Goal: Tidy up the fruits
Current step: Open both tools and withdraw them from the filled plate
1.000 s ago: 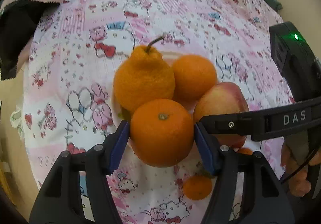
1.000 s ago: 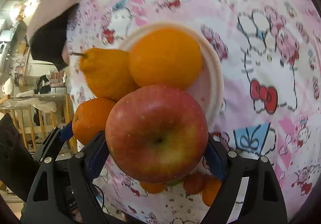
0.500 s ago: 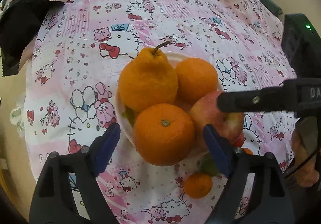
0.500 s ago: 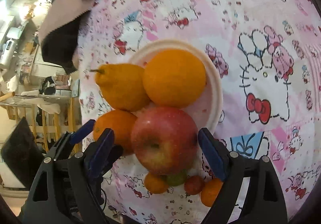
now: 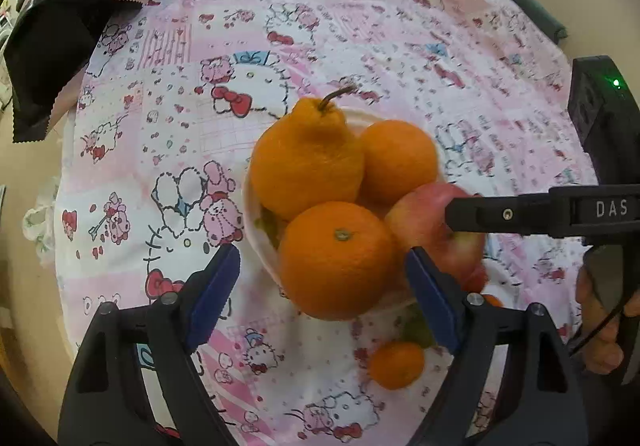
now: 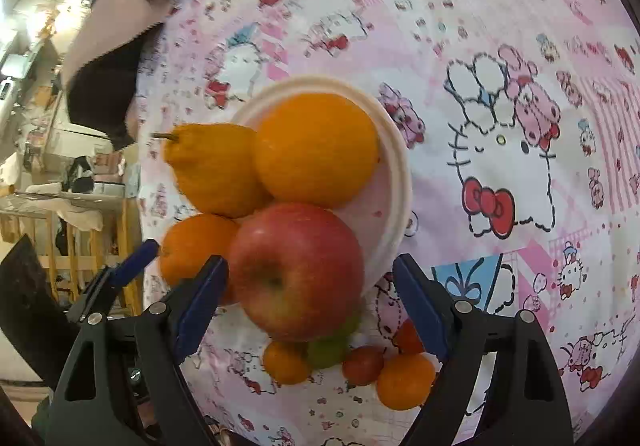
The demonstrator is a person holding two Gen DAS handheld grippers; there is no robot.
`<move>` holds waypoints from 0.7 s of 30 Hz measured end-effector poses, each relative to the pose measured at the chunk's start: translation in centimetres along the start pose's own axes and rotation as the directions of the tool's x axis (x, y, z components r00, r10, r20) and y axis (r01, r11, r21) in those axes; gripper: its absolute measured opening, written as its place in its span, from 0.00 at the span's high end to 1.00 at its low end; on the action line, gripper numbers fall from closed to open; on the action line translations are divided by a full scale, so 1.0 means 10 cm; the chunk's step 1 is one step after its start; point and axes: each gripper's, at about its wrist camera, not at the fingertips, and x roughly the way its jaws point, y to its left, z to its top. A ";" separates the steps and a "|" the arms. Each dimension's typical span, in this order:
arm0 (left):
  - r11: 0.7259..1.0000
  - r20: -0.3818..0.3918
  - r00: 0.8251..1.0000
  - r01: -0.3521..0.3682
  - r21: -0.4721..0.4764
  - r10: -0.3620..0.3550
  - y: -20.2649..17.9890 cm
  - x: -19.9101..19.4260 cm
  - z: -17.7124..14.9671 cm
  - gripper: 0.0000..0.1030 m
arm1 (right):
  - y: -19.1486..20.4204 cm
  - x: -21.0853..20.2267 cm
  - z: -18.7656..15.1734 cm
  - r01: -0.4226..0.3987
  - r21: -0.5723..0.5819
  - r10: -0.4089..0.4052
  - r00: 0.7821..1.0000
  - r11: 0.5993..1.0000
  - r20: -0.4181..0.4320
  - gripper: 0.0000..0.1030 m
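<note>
A white plate (image 6: pixel 394 182) on the pink cartoon cloth holds a knobbly orange citrus with a stem (image 5: pixel 306 160), two round oranges (image 5: pixel 336 260) (image 5: pixel 398 160) and a red apple (image 6: pixel 296 272). My left gripper (image 5: pixel 322 296) is open, its blue pads either side of the near orange without touching it. My right gripper (image 6: pixel 308 304) is open around the apple, clear of it; one of its fingers (image 5: pixel 504 214) crosses the apple in the left wrist view.
Small fruits lie on the cloth by the plate: small oranges (image 6: pixel 405 380) (image 6: pixel 285 361), a green one (image 6: pixel 328 350) and red ones (image 6: pixel 362 364). Black and pink cloths (image 5: pixel 60 30) hang at the table's far left edge. A black device with a green light (image 5: pixel 600 106) stands at the right.
Both grippers have opened, letting go of the orange and the apple onto the plate, and have drawn back a little from the fruit.
</note>
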 end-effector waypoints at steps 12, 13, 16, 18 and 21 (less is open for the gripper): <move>0.999 0.058 0.998 -0.036 -0.013 0.037 -0.02 -0.36 -0.11 0.20 | -0.16 -0.53 -0.22 -0.022 0.035 0.017 0.992 0.999 0.123 0.15; 0.999 0.064 0.997 -0.049 -0.013 0.049 -0.02 -0.38 -0.13 0.20 | -0.16 -0.55 -0.23 -0.027 0.040 0.022 0.991 0.999 0.130 0.16; 0.997 0.075 0.994 -0.074 -0.017 0.075 -0.03 -0.45 -0.19 0.20 | -0.16 -0.67 -0.31 -0.036 0.039 0.029 0.986 0.999 0.166 0.15; 0.996 0.081 0.993 -0.080 -0.033 0.082 -0.02 -0.50 -0.23 0.20 | -0.16 -0.75 -0.39 -0.036 0.037 0.028 0.982 0.999 0.186 0.15; 0.996 0.087 0.993 -0.074 -0.049 0.078 -0.01 -0.56 -0.29 0.20 | -0.18 -0.82 -0.51 -0.035 0.044 0.025 0.978 0.998 0.206 0.15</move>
